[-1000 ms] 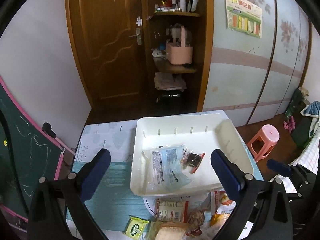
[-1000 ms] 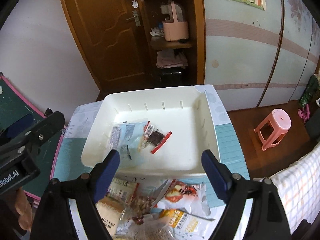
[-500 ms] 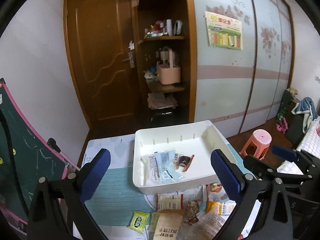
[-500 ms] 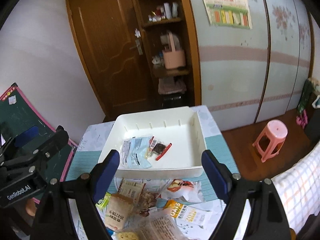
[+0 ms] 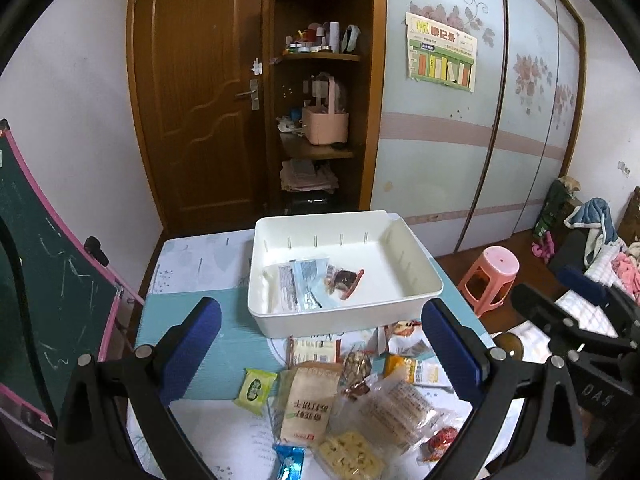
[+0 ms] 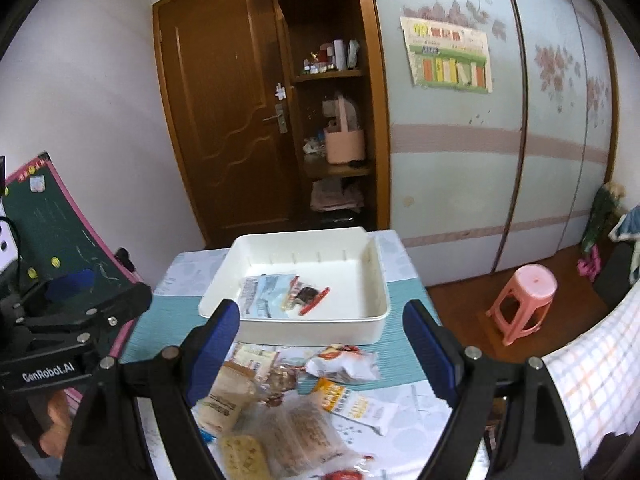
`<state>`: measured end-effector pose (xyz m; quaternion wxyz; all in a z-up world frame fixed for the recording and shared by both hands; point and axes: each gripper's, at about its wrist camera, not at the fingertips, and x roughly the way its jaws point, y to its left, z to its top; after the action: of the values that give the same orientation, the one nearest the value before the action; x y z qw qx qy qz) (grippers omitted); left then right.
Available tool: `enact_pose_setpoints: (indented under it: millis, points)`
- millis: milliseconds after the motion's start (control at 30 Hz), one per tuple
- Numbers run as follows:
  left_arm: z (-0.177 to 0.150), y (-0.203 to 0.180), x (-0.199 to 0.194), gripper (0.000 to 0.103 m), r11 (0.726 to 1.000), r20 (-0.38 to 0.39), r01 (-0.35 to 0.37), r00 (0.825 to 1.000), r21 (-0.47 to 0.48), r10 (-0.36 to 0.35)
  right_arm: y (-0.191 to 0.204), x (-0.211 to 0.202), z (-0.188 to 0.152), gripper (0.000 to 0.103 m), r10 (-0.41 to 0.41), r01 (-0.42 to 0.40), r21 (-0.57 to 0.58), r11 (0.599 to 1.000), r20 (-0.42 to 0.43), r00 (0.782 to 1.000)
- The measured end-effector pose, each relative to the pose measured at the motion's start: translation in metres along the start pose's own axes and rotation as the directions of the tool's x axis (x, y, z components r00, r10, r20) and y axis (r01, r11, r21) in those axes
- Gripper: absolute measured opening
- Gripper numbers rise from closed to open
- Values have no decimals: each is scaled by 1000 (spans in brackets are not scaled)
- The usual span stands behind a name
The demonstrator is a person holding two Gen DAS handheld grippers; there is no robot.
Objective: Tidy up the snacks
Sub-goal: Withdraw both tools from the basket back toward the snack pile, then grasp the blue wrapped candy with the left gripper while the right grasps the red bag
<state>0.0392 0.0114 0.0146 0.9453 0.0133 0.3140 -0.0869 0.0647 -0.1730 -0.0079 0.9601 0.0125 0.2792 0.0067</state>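
As both grippers withdrew: bin (image 5: 344, 322) seemingly farther.

Table (image 5: 192, 264) carrying teal mat (image 5: 240, 344); white bin (image 5: 420, 280) sitting on mat; snack packets (image 5: 308, 404) lying heaped at near edge.

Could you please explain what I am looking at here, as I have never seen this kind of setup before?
No robot here: a person holds a two-finger grasping tool in each hand, each with a wide-angle camera looking along its blue-padded fingers. One picture comes from the left tool, the other from the right tool; each also glimpses the other at its edge. Both tools are open and hold nothing. On the table stands a white bin with a few snack packets inside. In front of it lies a loose pile of snacks, including a small green packet. The job is sorting snacks.
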Motion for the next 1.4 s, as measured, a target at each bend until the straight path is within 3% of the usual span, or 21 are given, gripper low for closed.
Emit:
enact_pose_setpoints:
  millis: [267,400,533,733,833,1033,1267,1400]
  points:
    - [-26,11,-8,100,1000,-19,15,1000,-21,-15,-4,-20,-19,85,40,-40,-25,999,12,999]
    - [-41,21,-1,100,998,-75,36,996,-51,-39,-10,-24,-33,85,6,-5,-36,999,6,1000]
    - [-63,28,7,100,999,-121,9,993,-45,-15,-19,-24,-49,85,5,-6,-30,1000,-25,1000]
    - [-103,36,32,100,1000,-248,-4,969,-7,2,-34,-9,-74,84,-29,26,-27,999,-113,993]
    - [-124,43,49,100,1000,-322,-25,946,11,28,-39,1,-91,85,-46,42,-26,999,-171,984]
    - [-169,56,93,100,1000,-499,-10,866,-2,8,-58,28,-130,85,-44,47,2,999,-312,949]
    - [-211,65,131,92,996,-631,7,773,-92,-64,-65,62,-180,84,38,-6,64,998,-505,862]
    - [-223,67,143,87,993,-662,11,744,-118,-87,-44,76,-186,84,66,-58,32,998,-556,828]
